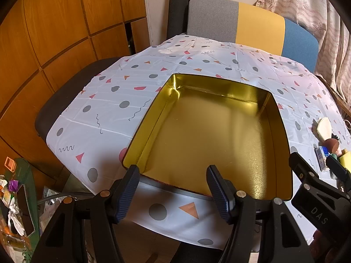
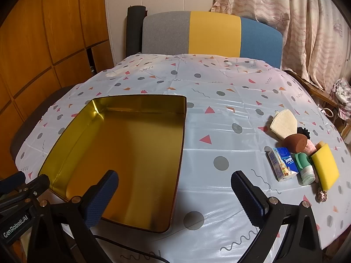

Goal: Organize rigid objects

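An empty gold tin tray point(image 1: 276, 131) point(image 2: 65, 135) lies on the patterned tablecloth. My left gripper point(image 1: 173, 190) hangs open over its near rim, nothing between the fingers. My right gripper point(image 2: 175, 194) is open too, above the tray's near right corner. A cluster of small items lies to the right: a blue tissue pack point(image 2: 282, 163) point(image 1: 320, 156), a green bottle point(image 2: 303, 167), a yellow sponge point(image 2: 325, 167), a brown egg-shaped sponge point(image 2: 295, 142) point(image 1: 332, 143), a cream folded pad point(image 2: 284, 123) point(image 1: 324, 128) and a black hair tie point(image 2: 303, 131).
A grey, yellow and blue chair back point(image 2: 210, 32) stands at the table's far edge. Wooden panels point(image 1: 54, 32) line the left wall, curtains point(image 2: 307, 32) hang right. A cluttered bin point(image 1: 15, 199) sits on the floor at left. A dark seat point(image 1: 65, 96) adjoins the table's left edge.
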`<state>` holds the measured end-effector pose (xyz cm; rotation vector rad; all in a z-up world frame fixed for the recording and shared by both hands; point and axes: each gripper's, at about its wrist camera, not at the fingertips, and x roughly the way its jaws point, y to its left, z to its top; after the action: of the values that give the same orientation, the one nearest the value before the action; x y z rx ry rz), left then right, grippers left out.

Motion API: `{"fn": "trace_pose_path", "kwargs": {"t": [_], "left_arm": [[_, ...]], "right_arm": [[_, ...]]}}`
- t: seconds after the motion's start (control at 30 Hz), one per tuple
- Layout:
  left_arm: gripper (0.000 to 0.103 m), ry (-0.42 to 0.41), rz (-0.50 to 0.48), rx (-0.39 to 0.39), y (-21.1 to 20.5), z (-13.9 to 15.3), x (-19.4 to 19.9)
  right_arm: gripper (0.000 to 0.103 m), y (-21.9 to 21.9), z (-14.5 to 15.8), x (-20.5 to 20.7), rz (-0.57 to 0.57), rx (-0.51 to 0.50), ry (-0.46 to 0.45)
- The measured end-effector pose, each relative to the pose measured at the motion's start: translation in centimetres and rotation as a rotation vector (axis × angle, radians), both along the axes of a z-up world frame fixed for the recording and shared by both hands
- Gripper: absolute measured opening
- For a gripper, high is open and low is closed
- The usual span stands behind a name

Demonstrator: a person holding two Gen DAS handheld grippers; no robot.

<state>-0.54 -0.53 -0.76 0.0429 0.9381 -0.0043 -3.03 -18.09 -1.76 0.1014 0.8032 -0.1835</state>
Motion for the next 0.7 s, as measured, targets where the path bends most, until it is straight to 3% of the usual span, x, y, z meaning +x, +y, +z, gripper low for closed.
{"fn": "trace_pose_path", "kwargs": {"t": [0.7], "left_arm": [[0.064,0.031,-0.048,-0.028,-1.4,-0.3,-0.3]], "right_arm": [[0.103,-1.9,0.5,-1.3,-0.026,0.010,-0.043]]}}
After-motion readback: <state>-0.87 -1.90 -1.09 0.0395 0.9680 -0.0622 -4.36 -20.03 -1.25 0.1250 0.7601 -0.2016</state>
